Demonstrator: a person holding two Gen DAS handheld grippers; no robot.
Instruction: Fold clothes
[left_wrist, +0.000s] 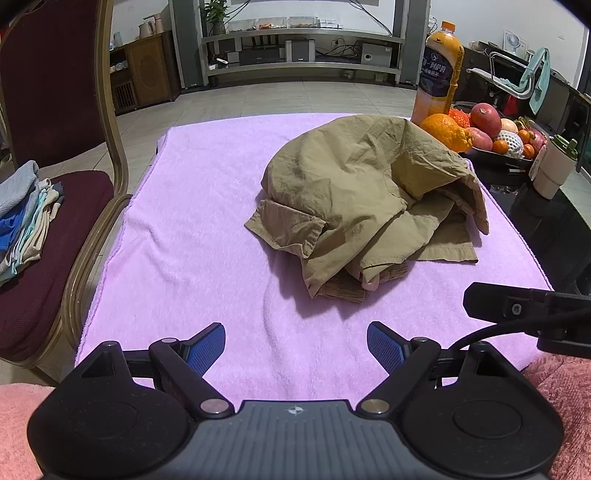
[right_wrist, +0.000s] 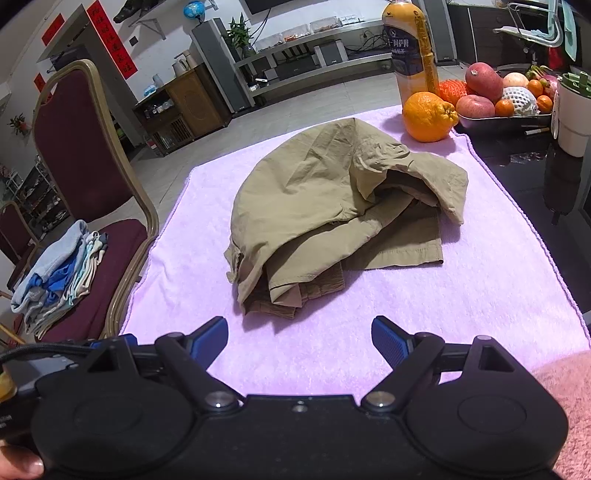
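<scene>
A crumpled khaki garment (left_wrist: 362, 199) lies in a loose heap on the pink towel (left_wrist: 192, 236) that covers the table; it also shows in the right wrist view (right_wrist: 332, 206). My left gripper (left_wrist: 295, 343) is open and empty, hovering over the towel's near edge, short of the garment. My right gripper (right_wrist: 299, 339) is open and empty too, also just short of the heap's near edge. Part of the right gripper's body (left_wrist: 528, 306) shows at the right of the left wrist view.
A maroon chair (left_wrist: 55, 229) at the left holds a stack of folded clothes (left_wrist: 26, 218). At the far right stand an orange (right_wrist: 428, 116), a juice bottle (right_wrist: 413, 48), a fruit tray (right_wrist: 506, 118) and a white cup (right_wrist: 574, 114) on the dark tabletop.
</scene>
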